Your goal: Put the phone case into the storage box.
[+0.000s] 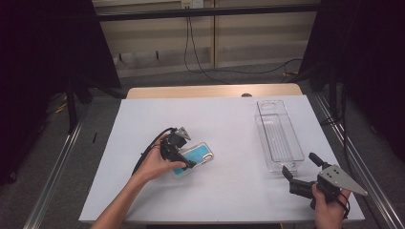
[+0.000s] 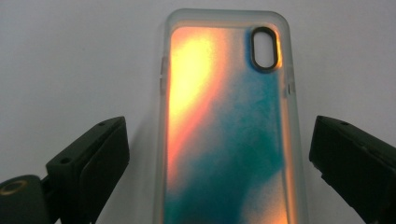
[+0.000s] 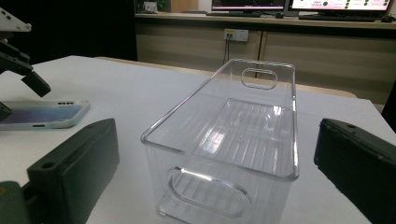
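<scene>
left gripper [image 1: 184, 164]: jaws wide, straddling phone case [image 2: 226, 126], not pressing | case: flat on table [image 1: 229, 119], left of middle | right gripper [image 1: 300, 169]: jaws wide, nothing held, facing clear bin [image 3: 233, 140]

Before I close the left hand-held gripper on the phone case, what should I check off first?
1. Left hand-held gripper jaws open: ok.
2. Phone case between the jaws, apart from both: ok.
3. Case lying flat on the table: ok.
4. Clear bin upright and empty: ok.
5. Right hand-held gripper open and just short of the bin's near end: ok.
6. Pads level with the case's edges: cannot tell.
</scene>
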The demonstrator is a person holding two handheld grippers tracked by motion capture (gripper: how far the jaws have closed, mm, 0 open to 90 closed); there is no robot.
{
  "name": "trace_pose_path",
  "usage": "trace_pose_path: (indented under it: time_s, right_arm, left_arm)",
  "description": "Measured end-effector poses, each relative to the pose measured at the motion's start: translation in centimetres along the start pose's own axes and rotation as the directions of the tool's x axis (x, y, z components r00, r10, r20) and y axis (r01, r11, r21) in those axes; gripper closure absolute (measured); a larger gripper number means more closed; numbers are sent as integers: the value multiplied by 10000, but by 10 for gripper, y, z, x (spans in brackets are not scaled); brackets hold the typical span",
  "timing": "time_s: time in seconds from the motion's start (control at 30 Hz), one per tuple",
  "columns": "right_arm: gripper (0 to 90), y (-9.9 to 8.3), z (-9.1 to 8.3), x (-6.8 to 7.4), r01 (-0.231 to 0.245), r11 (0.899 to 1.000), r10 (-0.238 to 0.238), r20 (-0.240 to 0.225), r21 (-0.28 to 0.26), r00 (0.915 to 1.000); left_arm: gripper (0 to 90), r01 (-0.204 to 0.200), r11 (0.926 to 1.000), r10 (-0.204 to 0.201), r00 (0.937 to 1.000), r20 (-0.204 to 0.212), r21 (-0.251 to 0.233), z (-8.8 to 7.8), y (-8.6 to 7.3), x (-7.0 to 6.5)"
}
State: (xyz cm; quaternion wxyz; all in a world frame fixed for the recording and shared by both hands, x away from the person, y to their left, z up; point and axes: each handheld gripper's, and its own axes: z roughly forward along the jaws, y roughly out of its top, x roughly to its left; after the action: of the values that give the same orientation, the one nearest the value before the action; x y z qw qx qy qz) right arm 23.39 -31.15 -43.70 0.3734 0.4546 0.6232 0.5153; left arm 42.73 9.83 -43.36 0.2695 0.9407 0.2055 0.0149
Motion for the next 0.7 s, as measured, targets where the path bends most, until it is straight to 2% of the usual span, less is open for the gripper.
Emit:
trace_pose_path:
  time_s: [0.1, 0.13, 0.33, 0.5, 0.7]
  right_arm:
    - [0, 0, 0, 0, -34, 10000, 34, 25, -56, 10000]
    - [0, 0, 0, 0, -37, 10000, 37, 35, -49, 10000]
    - [0, 0, 0, 0, -21, 10000, 21, -2, -38, 10000]
    - [0, 0, 0, 0, -17, 10000, 17, 67, -38, 10000]
    - [0, 0, 0, 0, 23, 10000, -23, 16, -12, 10000]
  left_arm:
    - [49, -253, 9995, 252, 9997, 40, 203, 5, 1, -3]
    - [48, -231, 9995, 229, 9997, 105, 232, 6, 2, -3]
    - [45, -166, 9988, 170, 9998, -94, 456, 11, 2, -5]
    - [91, -363, 9981, 376, 9990, -248, 493, 11, 2, -5]
    - [90, -329, 9978, 348, 9989, -330, 568, 12, 3, -6]
